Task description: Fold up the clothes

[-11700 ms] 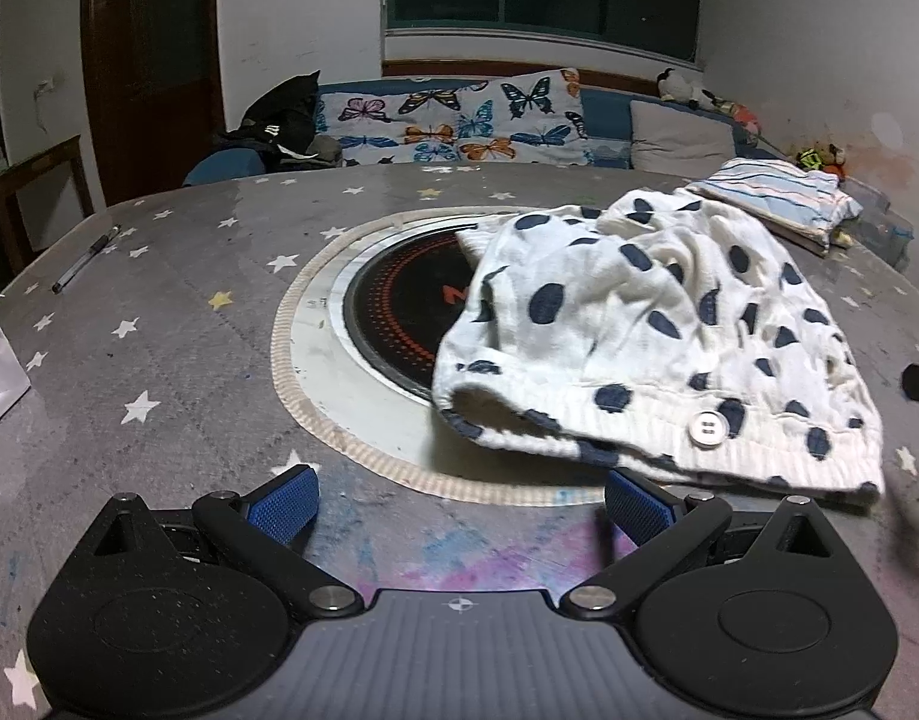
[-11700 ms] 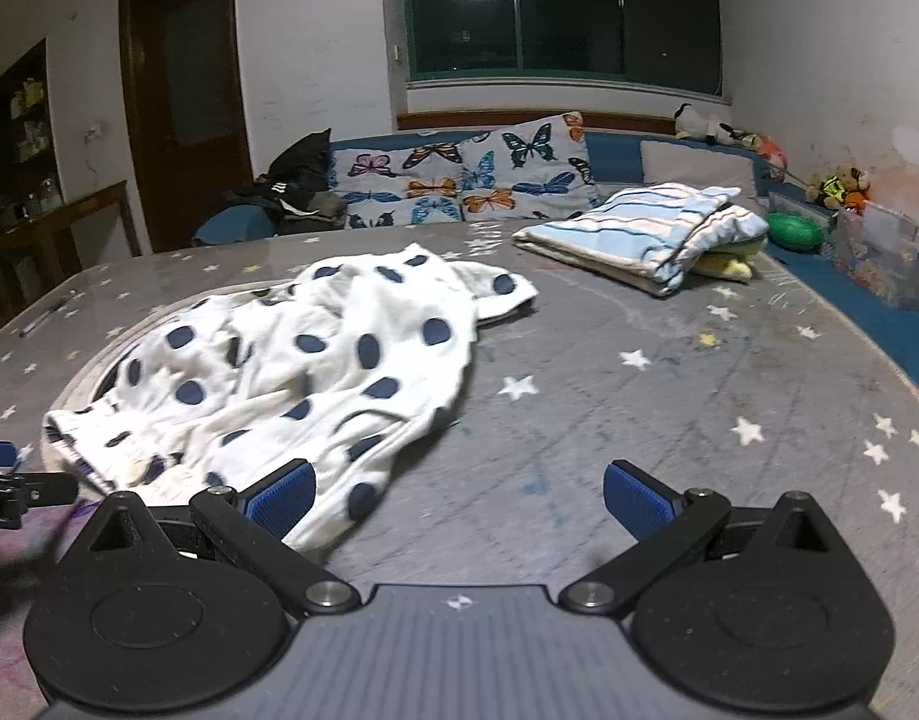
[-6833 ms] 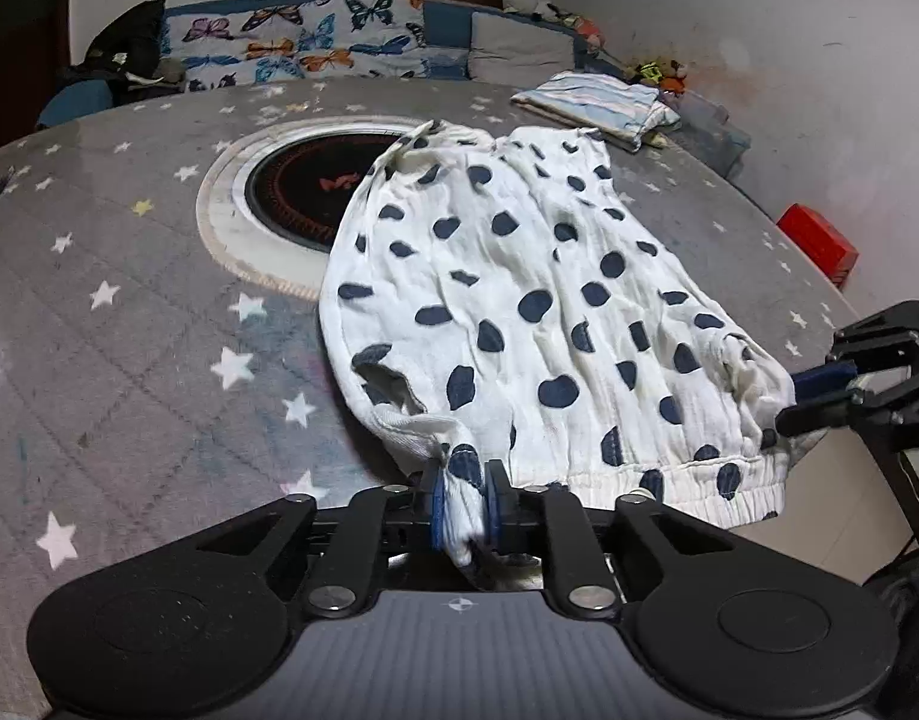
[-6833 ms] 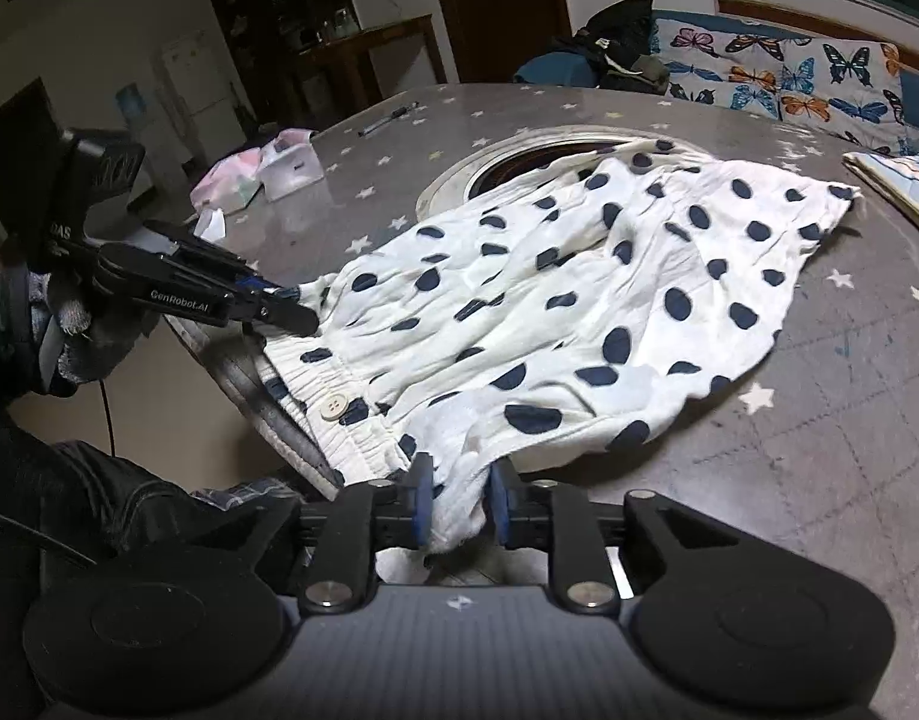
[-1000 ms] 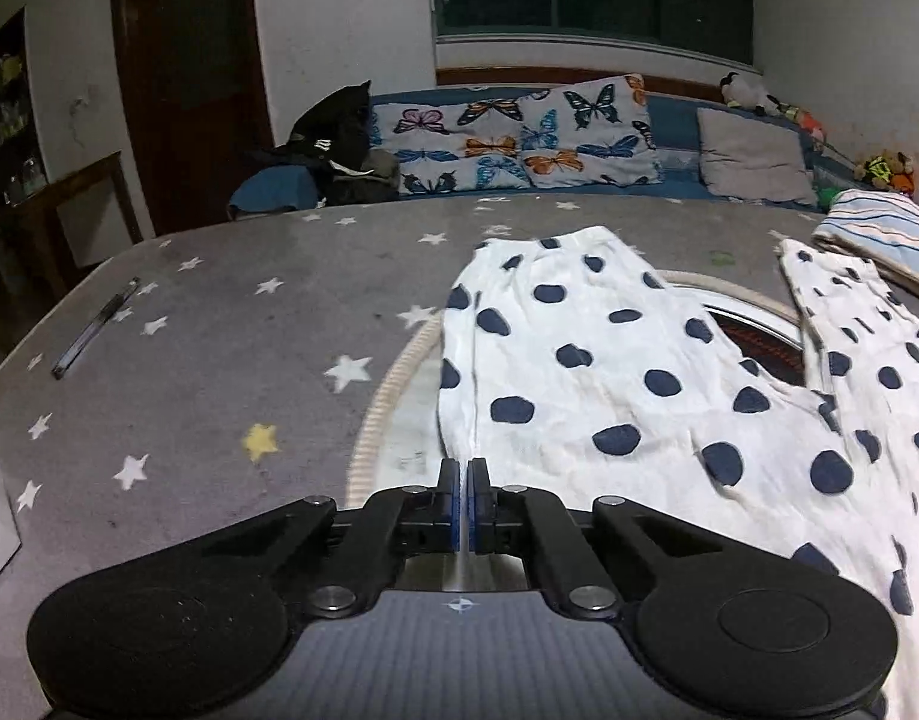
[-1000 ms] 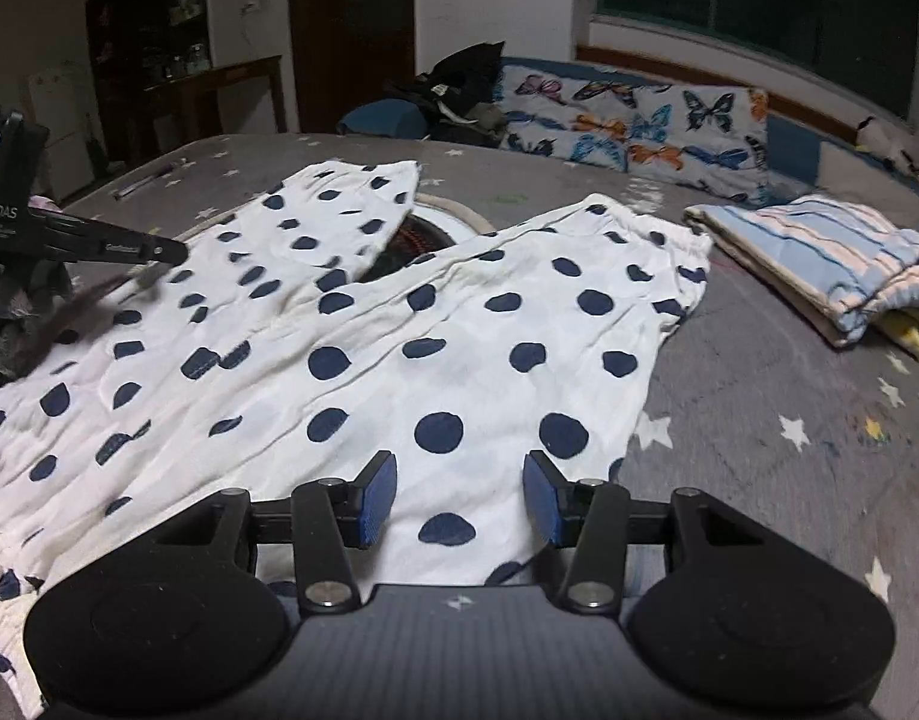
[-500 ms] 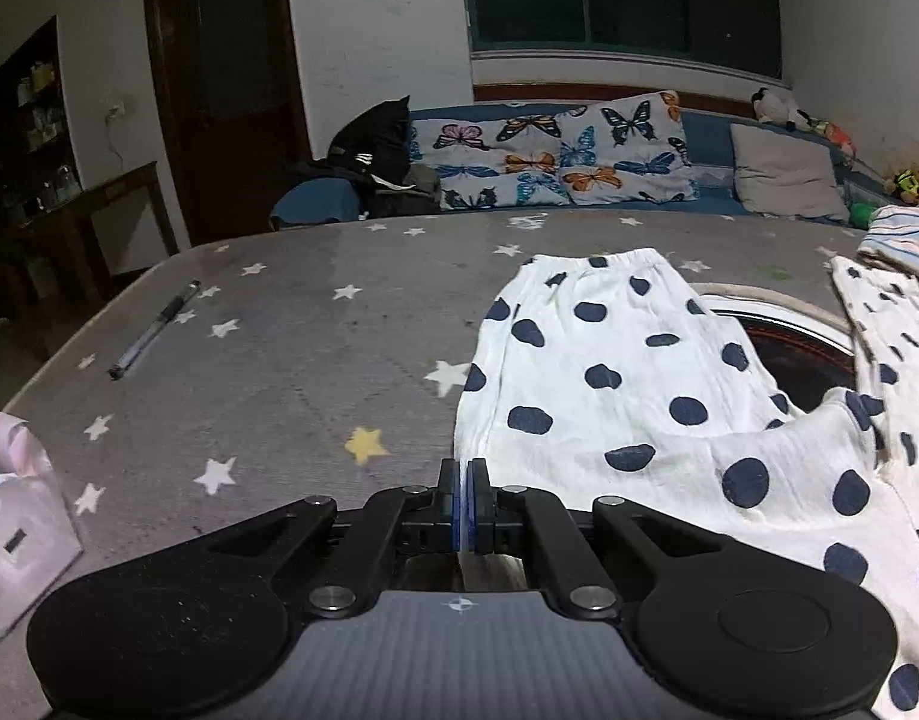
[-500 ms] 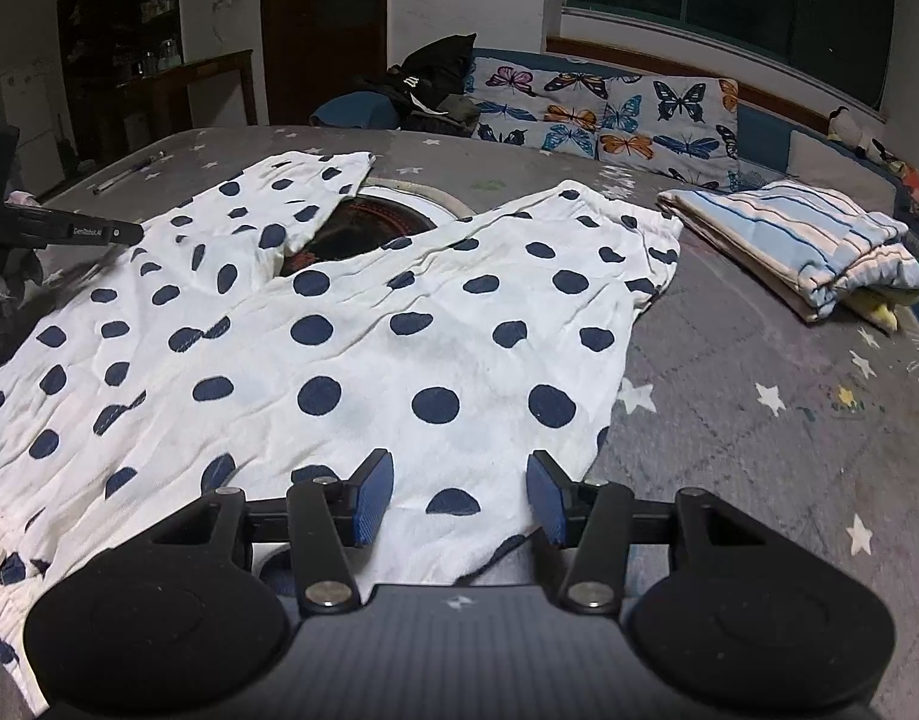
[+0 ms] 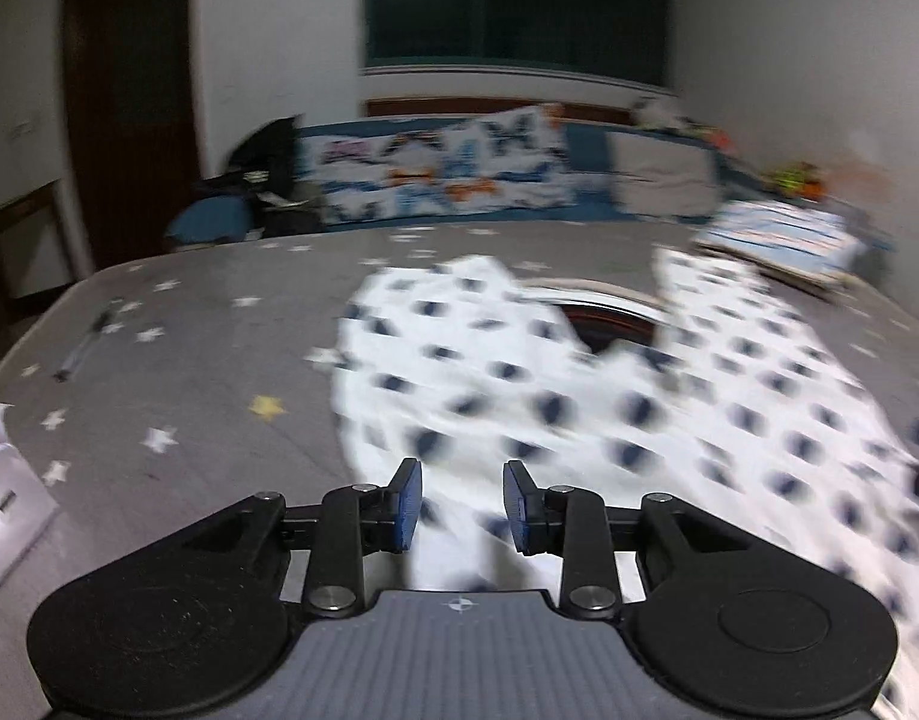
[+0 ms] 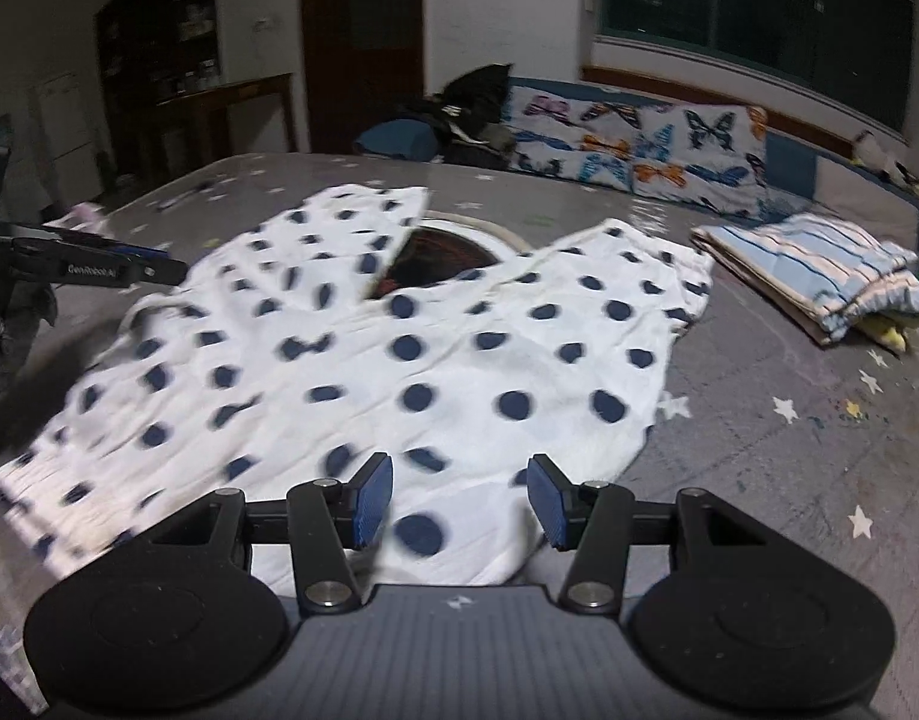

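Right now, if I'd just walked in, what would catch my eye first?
Probably the white polka-dot trousers spread flat over the middle of the grey star-patterned table, their two legs splaying apart over a dark round hob. Both the left gripper and the right gripper hang open at the near edge of the cloth. A folded striped blanket lies far right.

White trousers (image 10: 435,354) with navy dots lie on a grey surface (image 10: 789,468) scattered with white and yellow stars. The folded cloth (image 10: 819,276) is blue and white striped; each black hand-held gripper (image 10: 460,507) has blue pads (image 10: 372,501).
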`<state>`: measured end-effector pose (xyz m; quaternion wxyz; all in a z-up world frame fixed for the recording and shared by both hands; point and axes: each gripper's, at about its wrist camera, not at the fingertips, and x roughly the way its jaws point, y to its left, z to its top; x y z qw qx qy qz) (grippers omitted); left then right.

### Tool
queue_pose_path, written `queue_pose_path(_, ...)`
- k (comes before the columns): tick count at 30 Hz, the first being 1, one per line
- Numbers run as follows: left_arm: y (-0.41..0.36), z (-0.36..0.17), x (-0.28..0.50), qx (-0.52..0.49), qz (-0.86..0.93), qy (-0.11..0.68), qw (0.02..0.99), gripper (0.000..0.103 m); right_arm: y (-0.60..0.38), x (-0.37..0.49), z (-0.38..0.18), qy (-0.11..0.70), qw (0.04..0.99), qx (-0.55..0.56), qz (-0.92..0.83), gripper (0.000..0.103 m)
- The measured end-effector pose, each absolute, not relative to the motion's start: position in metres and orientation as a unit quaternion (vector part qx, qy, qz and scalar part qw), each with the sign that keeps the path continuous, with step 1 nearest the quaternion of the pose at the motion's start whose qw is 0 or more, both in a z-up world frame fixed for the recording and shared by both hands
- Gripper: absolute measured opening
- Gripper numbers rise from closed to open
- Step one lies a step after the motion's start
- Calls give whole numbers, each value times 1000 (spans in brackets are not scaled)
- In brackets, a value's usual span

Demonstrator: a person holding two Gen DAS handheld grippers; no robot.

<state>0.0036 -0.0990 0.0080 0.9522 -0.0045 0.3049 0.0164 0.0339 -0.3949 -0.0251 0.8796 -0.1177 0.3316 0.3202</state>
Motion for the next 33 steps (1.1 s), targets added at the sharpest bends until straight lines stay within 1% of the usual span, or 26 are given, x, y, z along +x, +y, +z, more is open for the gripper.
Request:
queue_pose_path(6,-147,1,-37,28,-81,314,946,32,-387,-1,-20,322,863,-138,364,51)
queue_pose_path(11,-165,-13,-54,46,-96,325,940,32,-380,-18,-32,324,852,-160,380,51)
queue_pose_path(16,-162,-20,-62,45,-88,331,938,32,-388,-29,-44,337,848,-160,376,51)
queue_pose_path(33,-134,-12,-85,26,-109,355,928,31,-410,-57,-39,355,836,-151,390,51)
